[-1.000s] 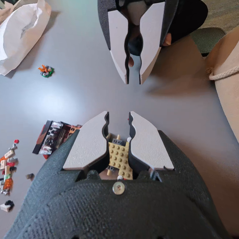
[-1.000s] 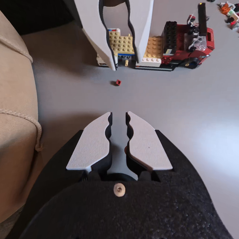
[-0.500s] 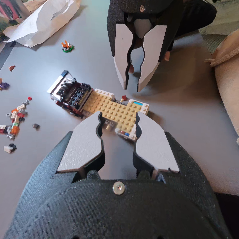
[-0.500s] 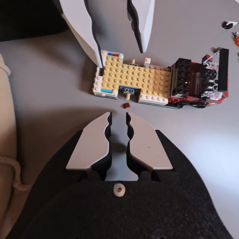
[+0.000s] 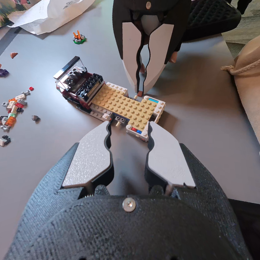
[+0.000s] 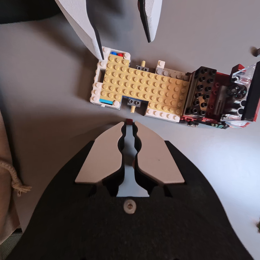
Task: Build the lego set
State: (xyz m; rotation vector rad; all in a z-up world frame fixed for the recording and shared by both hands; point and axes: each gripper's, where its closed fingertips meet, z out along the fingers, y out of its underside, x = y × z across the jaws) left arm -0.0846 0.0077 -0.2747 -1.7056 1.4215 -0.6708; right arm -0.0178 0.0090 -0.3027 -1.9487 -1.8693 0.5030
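Brick-built truck (image 5: 112, 104), cab and tan studded bed assembled, rests on grey table (image 5: 197, 112). Right gripper (image 5: 140, 92) pinches small dark-red piece (image 5: 140, 93) beside the bed; left gripper (image 5: 129, 125) spread, empty, at the rear. Loose bricks (image 5: 12, 111), white paper (image 5: 53, 12) and a beige cushion (image 5: 250, 87) lie around.

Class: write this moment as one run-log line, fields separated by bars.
left claw: open, at brick truck rear | right claw: closed on small red brick on grey table
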